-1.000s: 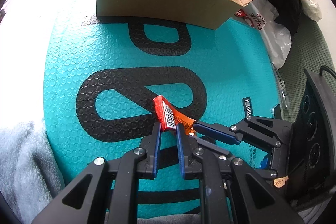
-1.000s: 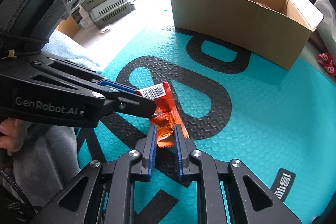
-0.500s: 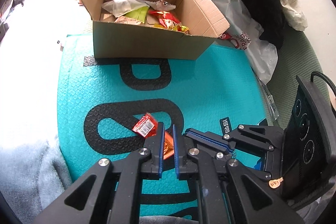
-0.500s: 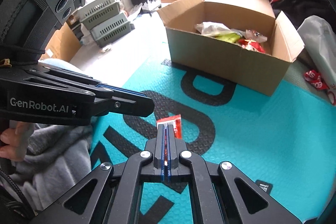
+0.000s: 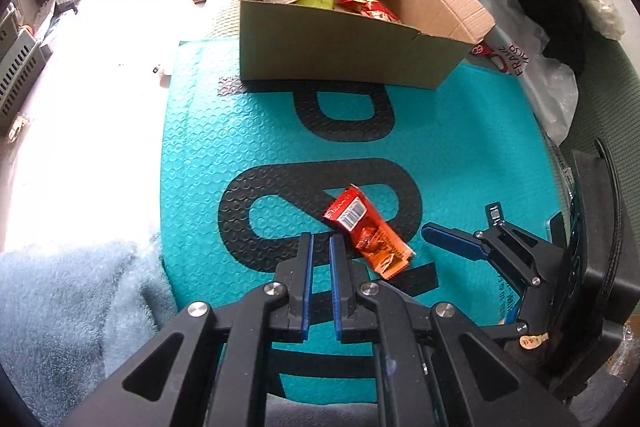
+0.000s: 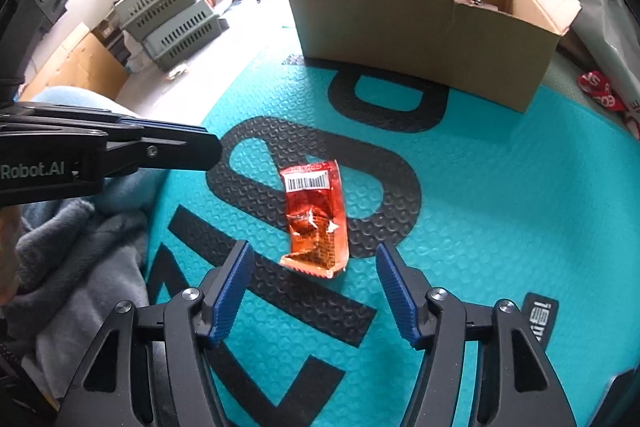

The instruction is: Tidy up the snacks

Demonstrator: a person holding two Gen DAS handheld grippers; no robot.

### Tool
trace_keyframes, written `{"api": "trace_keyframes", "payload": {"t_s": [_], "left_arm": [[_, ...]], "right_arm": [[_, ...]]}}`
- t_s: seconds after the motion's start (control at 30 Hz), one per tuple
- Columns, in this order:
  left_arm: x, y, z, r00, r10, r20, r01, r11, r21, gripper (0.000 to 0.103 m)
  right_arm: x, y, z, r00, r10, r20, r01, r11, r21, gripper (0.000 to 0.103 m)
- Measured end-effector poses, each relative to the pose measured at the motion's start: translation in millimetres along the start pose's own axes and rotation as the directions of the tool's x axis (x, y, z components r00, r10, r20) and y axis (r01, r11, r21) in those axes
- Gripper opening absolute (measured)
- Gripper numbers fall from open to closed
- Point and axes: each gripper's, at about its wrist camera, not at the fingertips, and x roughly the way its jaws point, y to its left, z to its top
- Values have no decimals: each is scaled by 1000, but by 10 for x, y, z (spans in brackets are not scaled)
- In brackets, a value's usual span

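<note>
The right gripper points steeply down with its jaws wide apart. They have just been opening, and the pads touch nothing. The left gripper hangs just beside it, its jaws drawn nearly together and empty.

Just ahead of the right jaws, the snack packet lies flat on the teal mat. It is an orange-red foil sachet, its barcode end pointing away and its crumpled, torn-looking end nearest the pads. It lies free of both grippers.

The step in hand looks like picking the packet up again to carry it to the box. A thin, slippery sachet lying flat gives the pads little to bite. Bring the right jaws down astride its width, let the tips press lightly into the soft mat, then close on the thicker middle and not the flimsy near edge. If that end really is torn open, which I cannot tell from here, keep it uppermost so nothing spills. Keep the left gripper clear of the path, or use its closed tips to pin the far end while the right one closes.

Well beyond, at the far edge of the mat, stands the open cardboard box. Other snack wrappers already lie inside. Lift high enough to clear the near wall, and release over the middle.
</note>
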Motion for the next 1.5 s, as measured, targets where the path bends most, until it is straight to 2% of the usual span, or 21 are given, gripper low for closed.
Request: {"api": "trace_keyframes", "payload": {"t_s": [0.1, 0.23, 0.33, 0.53, 0.63, 0.87, 1.13, 1.5], "left_arm": [[32, 69, -7, 1000, 15, -3, -15, 1000, -11, 8], [81, 146, -13, 1000, 18, -12, -18, 999, -27, 8], [100, 169, -18, 1000, 1, -21, -2, 999, -32, 8], [71, 101, -6, 1000, -25, -13, 25, 1000, 10, 8], [45, 48, 16, 999, -41, -8, 42, 999, 35, 8], [-149, -150, 188, 994, -100, 43, 95, 990, 104, 8], [-433, -308, 591, 987, -104, 122, 85, 984, 155, 8], [-618, -383, 1360, 970, -110, 216, 70, 981, 183, 8]], "right_arm": [[140, 34, 7, 998, -50, -29, 49, 999, -13, 61], [183, 100, -21, 987, -162, 3, 161, 985, -61, 33], [176, 40, -7, 988, -153, -1, 153, 987, -40, 25], [73, -38, 18, 995, -91, 32, 92, 995, -30, 22], [-62, -44, 51, 995, -84, 61, 87, 995, -52, 22], [-410, -44, 193, 995, -37, 95, 47, 994, -98, 22], [-665, -23, 624, 990, -50, 131, 75, 979, -192, 22], [-866, -307, 1402, 979, -68, 191, 110, 969, -219, 22]]}}
